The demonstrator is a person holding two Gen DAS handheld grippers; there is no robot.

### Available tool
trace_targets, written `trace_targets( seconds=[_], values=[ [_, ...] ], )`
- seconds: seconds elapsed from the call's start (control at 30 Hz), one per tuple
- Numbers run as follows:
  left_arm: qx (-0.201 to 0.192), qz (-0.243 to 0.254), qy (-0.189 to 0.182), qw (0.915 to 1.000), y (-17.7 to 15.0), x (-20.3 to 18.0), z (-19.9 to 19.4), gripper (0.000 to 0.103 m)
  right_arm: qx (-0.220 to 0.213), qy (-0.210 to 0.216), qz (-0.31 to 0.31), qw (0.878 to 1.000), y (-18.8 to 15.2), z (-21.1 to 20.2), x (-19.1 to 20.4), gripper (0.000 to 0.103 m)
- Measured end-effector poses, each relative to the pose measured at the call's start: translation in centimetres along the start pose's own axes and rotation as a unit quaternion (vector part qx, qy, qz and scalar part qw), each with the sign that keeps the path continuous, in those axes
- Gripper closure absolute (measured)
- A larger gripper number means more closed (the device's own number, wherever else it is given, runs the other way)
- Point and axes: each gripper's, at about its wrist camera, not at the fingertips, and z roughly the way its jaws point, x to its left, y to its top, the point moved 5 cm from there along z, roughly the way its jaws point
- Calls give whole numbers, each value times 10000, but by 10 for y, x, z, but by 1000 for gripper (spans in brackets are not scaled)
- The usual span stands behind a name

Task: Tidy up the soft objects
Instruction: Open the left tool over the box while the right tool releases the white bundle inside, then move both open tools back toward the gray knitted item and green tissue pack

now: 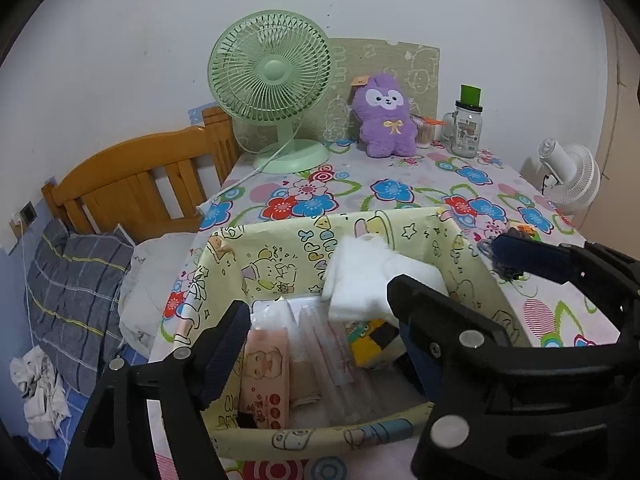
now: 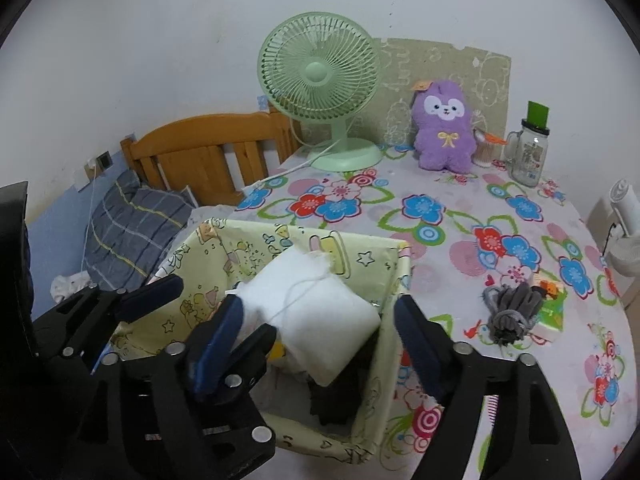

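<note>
On flowered table [image 2: 460, 216]: one yellow bin [image 2: 384, 320], one white pad [image 2: 320, 312], two grippers [image 1: 320, 320] [image 2: 320, 332] gaping, gripping nothing.

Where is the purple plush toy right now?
The purple plush toy sits upright at the table's far edge, between the green fan on its left and the glass jar on its right.

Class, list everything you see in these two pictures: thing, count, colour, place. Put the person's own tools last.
Box: one, yellow, table front.
Pad: one, white, atop box contents.
Tissue pack: one, pink, inside box.
Plush: one, purple, table back.
Fan: one, green, beside plush.
Jar: one, clear, right of plush.
Cloth bundle: one, grey, right of box.
Left gripper: one, black, open over box.
Right gripper: one, black, open around pad.
</note>
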Motion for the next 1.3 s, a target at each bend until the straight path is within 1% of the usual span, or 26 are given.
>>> trace_targets(
  seconds=[0.03, 0.07, 0.1, 0.23, 0.53, 0.6, 0.67, 0.7, 0.77, 1.07, 1.3],
  values=[
    [-11, 8, 5, 10000, 1, -1, -2, 22, -49, -9, 25, 10000, 0, -4, -2, 16],
    [-44, 22, 6, 10000, 2, -3, -5, 18, -80, -11, 49, 10000, 0, -7, -3, 15],
    [-99, 46, -13, 9999, 3, -5, -9, 16, -116, -21, 78, 9999, 0, -11, -4, 15],
    [-187, 110, -86, 9997, 4, -16, -20, 16, -135, -64, 163, 9998, -2, -21, -11, 11],
    [-298, 202, -213, 9991, 8, -42, -40, 16, -308, -260, 262, 9988, -5, -55, -28, 11],
    [-323, 221, -255, 9989, 9, -48, -44, 16, -360, -350, 282, 9983, -6, -63, -33, 10],
    [-350, 240, -283, 9987, 11, -54, -48, 16, -456, -542, 286, 9971, -6, -72, -39, 6],
    [-369, 265, -288, 9986, 11, -57, -50, 16, -511, -647, 284, 9962, -6, -76, -41, 5],
    [-410, 300, -310, 9982, 12, -64, -54, 16, -561, -720, 285, 9954, -7, -82, -46, 5],
    [-536, 413, -315, 9972, 13, -88, -71, 14, -634, -822, 436, 9936, -15, -107, -65, 4],
    [-618, 467, -377, 9963, 13, -107, -80, 11, -701, -1013, 503, 9911, -20, -125, -79, 2]
  ],
)
